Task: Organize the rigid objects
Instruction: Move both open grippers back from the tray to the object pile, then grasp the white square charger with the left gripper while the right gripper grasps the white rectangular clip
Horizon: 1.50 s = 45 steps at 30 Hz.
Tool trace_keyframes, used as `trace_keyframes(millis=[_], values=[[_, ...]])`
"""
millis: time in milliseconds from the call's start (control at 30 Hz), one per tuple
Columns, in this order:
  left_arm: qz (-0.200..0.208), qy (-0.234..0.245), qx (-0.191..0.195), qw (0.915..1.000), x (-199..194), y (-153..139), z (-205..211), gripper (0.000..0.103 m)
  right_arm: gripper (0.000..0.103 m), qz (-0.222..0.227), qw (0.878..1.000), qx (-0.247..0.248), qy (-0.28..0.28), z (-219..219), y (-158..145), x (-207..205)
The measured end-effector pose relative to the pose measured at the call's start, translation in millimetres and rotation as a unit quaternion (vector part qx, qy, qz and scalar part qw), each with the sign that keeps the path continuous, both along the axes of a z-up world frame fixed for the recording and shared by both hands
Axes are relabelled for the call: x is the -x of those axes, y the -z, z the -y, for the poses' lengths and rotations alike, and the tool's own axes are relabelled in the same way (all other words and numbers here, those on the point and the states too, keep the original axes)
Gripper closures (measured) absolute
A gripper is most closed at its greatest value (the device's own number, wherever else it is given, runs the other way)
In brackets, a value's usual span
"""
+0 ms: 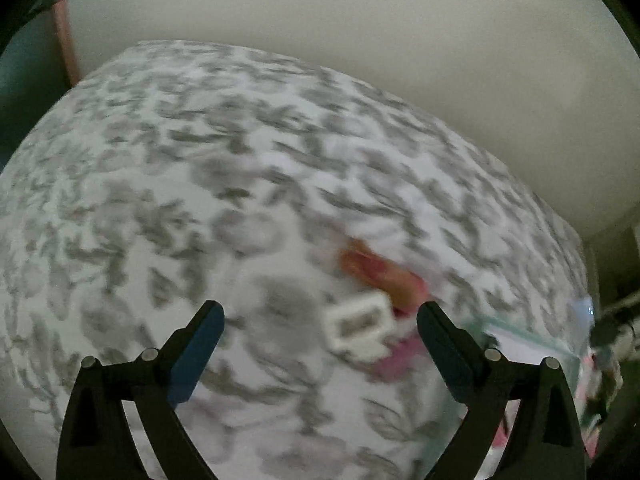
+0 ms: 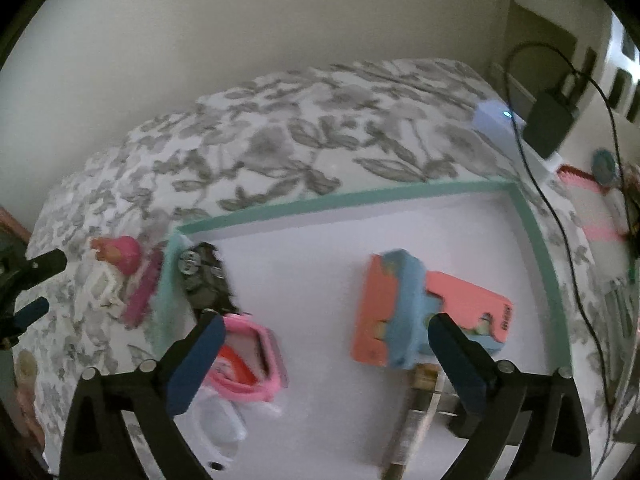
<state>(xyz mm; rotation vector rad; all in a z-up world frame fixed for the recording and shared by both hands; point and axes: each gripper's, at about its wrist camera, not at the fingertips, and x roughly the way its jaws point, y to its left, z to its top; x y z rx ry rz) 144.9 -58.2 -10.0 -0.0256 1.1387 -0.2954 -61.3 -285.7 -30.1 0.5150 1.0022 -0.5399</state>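
The right gripper [image 2: 324, 344] is hanging over a teal-rimmed tray [image 2: 536, 240] with its jaws spread wide and nothing between the pads. Nearest under it, at the picture's lower edge, a slim brush-like handle [image 2: 408, 424] is lying on the white tray floor, too blurred to name for sure. By the left finger, a pink-framed item [image 2: 256, 364] is resting on a clear plastic piece [image 2: 216, 428]. A little farther in, a coral and blue toy block [image 2: 404, 308] is sitting near the tray's middle, and a dark, blurred object [image 2: 204, 280] is lying against the tray's left wall.

Outside that wall, on the flowered bedspread [image 2: 304, 128], a magenta comb [image 2: 144, 288], a white frame-shaped piece [image 2: 102, 288] and a small doll [image 2: 116, 252] in a pink hood are lying close together. The left gripper [image 2: 30, 288] is showing at the left edge just beyond them.

In the left wrist view, the left gripper [image 1: 320, 316] is also gaping, holding nothing, above the bedspread [image 1: 200, 140]. The white frame-shaped piece [image 1: 358, 326] is lying between its fingers, with the doll [image 1: 376, 270] just past it, both smeared. The tray [image 1: 532, 332] corner is peeking in beside the right finger.

Far off, a white box [image 2: 496, 120] with a lit dot is sitting at the bed's corner beside a black power adapter [image 2: 550, 122].
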Motion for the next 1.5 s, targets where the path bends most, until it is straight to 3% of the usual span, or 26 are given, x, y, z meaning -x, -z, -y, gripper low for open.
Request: trace_keyframes(millis=[300, 600, 800, 1133, 1300, 1367, 1500], values=[[0.005, -0.041, -0.066, 0.997, -26.4, 14.2, -46.3, 0.006, 0.0, 0.048, 0.995, 0.002, -0.09, -61.4, -19.3, -57.7], [-0.058, -0.062, -0.055, 0.9949, -33.4, 36.1, -78.7, 0.006, 0.0, 0.028, 0.981, 0.005, -0.192, -126.0, 0.4, -119.5], [-0.098, -0.064, -0.053, 0.9918, -33.0, 53.3, -81.3, 0.006, 0.0, 0.014, 0.977, 0.002, -0.214, -140.9, 21.9, -140.5], [-0.119, -0.07, -0.048, 0.9893, -30.3, 65.9, -80.8, 0.006, 0.003, 0.005, 0.975, 0.021, -0.222, -150.8, 39.8, -166.7], [-0.122, -0.068, -0.051, 0.9889, -36.4, 73.6, -78.4, 0.01, 0.011, 0.001, 0.973, 0.018, -0.232, -157.8, 48.5, -173.1], [-0.123, -0.068, -0.052, 0.9887, -36.4, 75.5, -77.2, 0.019, 0.016, -0.002, 0.972, 0.026, -0.232, -159.6, 50.9, -173.6], [-0.13, -0.07, -0.051, 0.9877, -34.8, 85.0, -76.2, 0.02, 0.02, 0.002, 0.973, 0.026, -0.228, -158.0, 49.4, -172.3]])
